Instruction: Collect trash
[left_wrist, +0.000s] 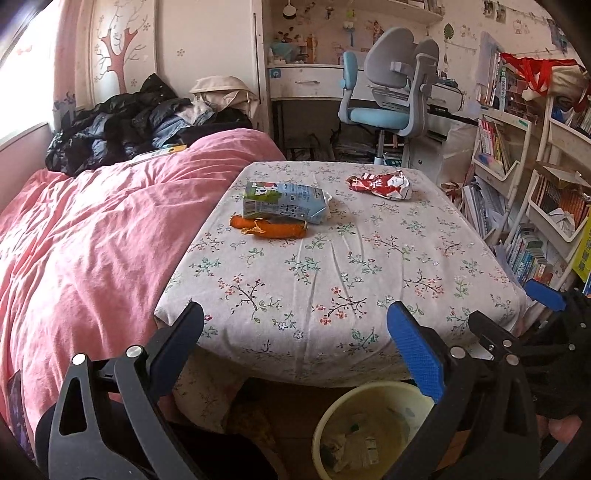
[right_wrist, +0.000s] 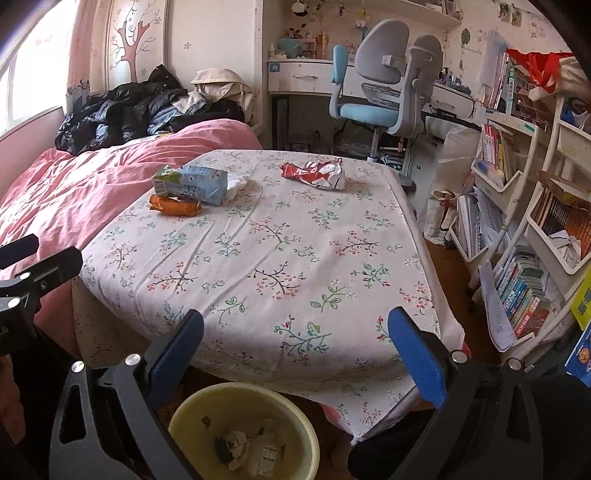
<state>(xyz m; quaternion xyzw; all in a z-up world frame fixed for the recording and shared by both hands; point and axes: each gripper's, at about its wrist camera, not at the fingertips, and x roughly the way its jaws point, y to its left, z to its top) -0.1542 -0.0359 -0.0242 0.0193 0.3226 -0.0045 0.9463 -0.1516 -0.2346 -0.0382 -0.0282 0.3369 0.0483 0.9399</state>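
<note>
Hovering over the bin (left_wrist: 369, 435), we kept both claws, left (left_wrist: 295, 339) and right (right_wrist: 295, 343), spread empty, ready for the carton (left_wrist: 286, 202).

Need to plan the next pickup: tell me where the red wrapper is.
The red wrapper lies crumpled at the far end of the floral tablecloth, right of the blue carton, in front of the desk chair.
</note>
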